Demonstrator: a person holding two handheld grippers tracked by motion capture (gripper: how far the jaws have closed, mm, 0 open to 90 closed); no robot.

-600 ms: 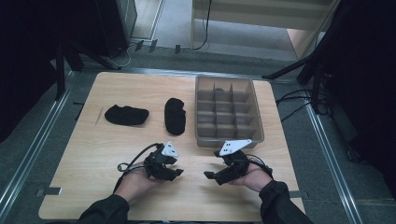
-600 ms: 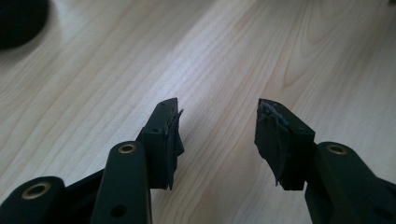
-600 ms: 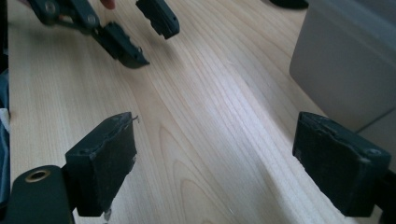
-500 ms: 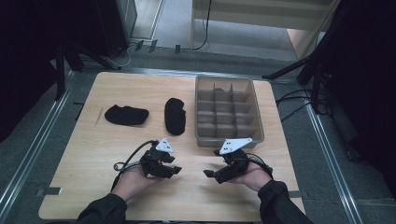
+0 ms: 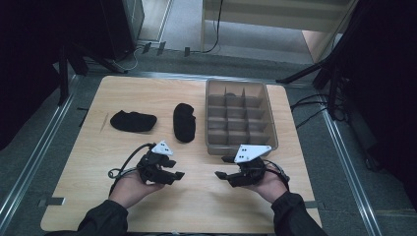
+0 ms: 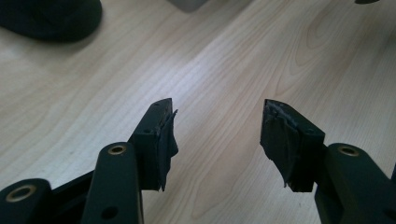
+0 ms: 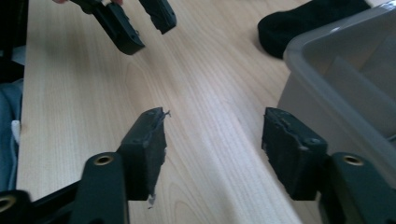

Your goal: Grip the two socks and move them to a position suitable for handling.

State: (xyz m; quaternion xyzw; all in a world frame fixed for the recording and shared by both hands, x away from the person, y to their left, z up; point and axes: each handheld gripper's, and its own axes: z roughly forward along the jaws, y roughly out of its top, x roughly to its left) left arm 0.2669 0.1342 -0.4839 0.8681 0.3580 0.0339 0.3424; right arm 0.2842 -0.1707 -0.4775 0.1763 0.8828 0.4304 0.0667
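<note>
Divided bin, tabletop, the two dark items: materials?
Divided bin: looks like grey, slightly translucent plastic; smooth moulded walls. Tabletop: pale wood or wood-look laminate; printed grain can't be ruled out. Two dark items: soft matte black fabric, limp shapes, probably socks.

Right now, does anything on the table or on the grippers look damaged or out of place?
Yes: the dark padding on the jaws of the left gripper and the right gripper is frayed and peeling at its edges. Nothing on the table looks spilled.

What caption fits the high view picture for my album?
Two open grippers, left and right, wait on a table near two socks and a bin.
</note>
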